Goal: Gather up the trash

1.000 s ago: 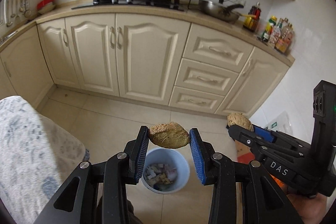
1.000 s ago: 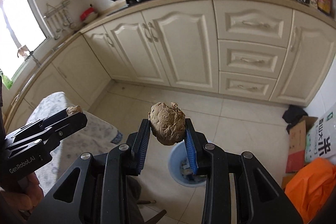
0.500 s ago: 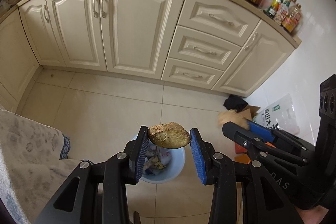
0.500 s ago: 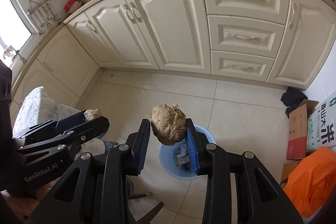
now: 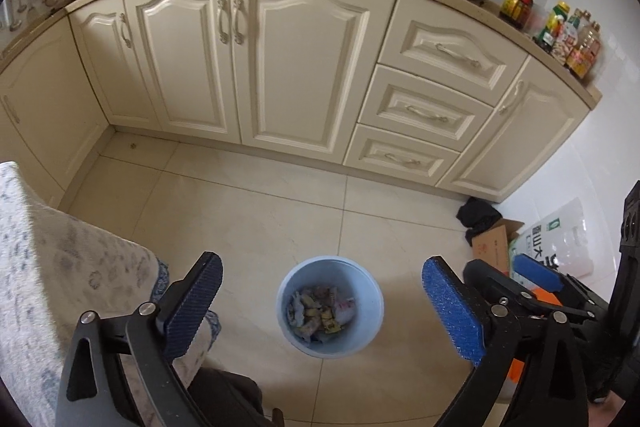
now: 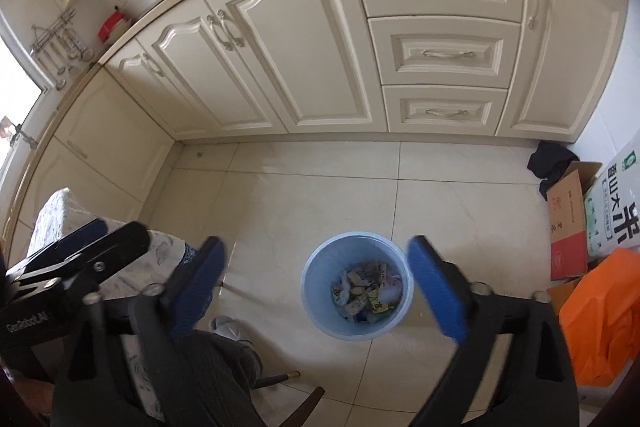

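- Presently, left gripper (image 5: pixel 320 301): jaws spread wide, nothing between the blue pads; one pad sits at lower left of the left wrist view, the other at lower right.
- Right gripper (image 6: pixel 316 289): jaws likewise spread wide and empty; both pads appear slightly blurred in the right wrist view.
- Blue bin (image 5: pixel 330 306): stands upright on the tiled floor (image 5: pixel 248 211), framed between the left gripper's fingers at lower centre of the left wrist view. In the right wrist view it (image 6: pixel 356 285) sits lower centre, closer to the right-hand pad.
- Trash (image 5: pixel 322 311): a mixed heap of wrappers and scraps lies inside the bin, below its rim. Individual pieces cannot be told apart.
- Each gripper shows in the other's view: the right one at the lower right edge of the left wrist view, the left one at the lower left edge of the right wrist view.
- Patterned cloth (image 5: pixel 60 267): drapes a surface at the left edge of the frame.
- Cream cabinets (image 5: pixel 260 67): fill the upper half of the frame, doors and drawers closed.
- Cardboard box (image 6: pixel 568 215), printed white sack (image 6: pixel 616 207) and orange bag (image 6: pixel 600 311): grouped on the floor at the right edge of the right wrist view, well apart from the bin.
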The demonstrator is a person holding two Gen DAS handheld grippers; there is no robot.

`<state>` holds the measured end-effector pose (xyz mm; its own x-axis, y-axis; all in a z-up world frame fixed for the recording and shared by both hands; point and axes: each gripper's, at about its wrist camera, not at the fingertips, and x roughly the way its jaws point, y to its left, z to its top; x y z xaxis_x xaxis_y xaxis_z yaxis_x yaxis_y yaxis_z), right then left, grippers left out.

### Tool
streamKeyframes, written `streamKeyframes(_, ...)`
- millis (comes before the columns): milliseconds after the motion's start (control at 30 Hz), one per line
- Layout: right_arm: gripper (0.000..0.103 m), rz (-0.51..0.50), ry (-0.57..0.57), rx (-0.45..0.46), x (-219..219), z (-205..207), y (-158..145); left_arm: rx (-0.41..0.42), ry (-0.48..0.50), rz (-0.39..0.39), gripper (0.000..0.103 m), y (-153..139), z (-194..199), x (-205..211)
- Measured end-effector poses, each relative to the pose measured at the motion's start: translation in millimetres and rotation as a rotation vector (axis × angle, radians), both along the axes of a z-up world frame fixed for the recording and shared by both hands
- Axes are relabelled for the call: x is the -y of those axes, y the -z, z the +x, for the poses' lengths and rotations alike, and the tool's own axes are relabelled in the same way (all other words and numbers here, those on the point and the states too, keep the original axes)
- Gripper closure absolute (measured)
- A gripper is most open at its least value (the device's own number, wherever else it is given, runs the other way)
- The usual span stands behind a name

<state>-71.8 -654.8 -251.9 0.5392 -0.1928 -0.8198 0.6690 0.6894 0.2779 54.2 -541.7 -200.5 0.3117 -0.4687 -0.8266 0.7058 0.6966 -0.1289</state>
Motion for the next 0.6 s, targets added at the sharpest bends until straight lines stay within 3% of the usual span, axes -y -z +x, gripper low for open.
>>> streamKeyframes(333, 0.0, -0.025, 0.002, 0.018, -25, -4, -26, 0.101, -0.061, -0.083, 0.001, -51, -63, -99)
streamKeyframes(600, 0.0, -0.081, -0.051, 0.105, -73, -6, -76, 0.197, -0.117, -0.19, 0.001, -101, -118, -202)
